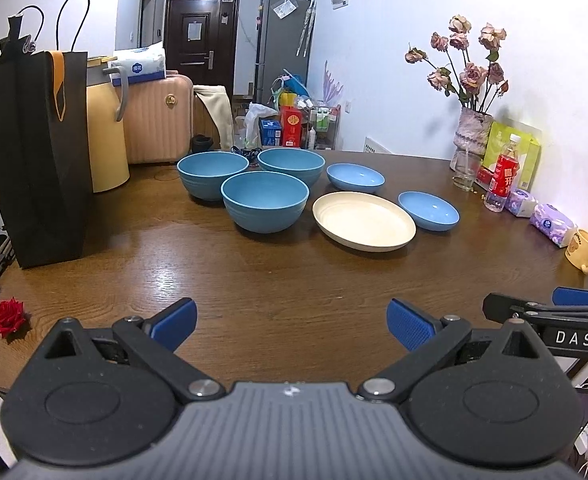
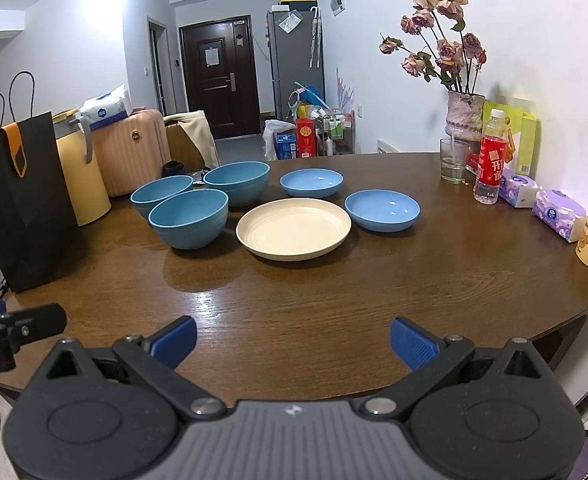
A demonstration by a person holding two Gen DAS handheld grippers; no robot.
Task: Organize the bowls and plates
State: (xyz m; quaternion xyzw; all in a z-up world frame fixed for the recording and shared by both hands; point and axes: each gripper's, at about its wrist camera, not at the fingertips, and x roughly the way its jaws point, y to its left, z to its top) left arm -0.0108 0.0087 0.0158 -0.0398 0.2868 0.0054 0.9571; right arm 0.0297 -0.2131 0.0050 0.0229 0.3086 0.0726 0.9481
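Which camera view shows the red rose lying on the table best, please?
The left wrist view: the red rose lies in plain sight on the table near its left edge. The right wrist view does not show it at all.

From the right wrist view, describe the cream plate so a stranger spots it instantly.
On the brown wooden table, find the cluster of blue dishes. The cream plate sits at its front centre, between a deep blue bowl and a shallow blue dish. It alone is cream.
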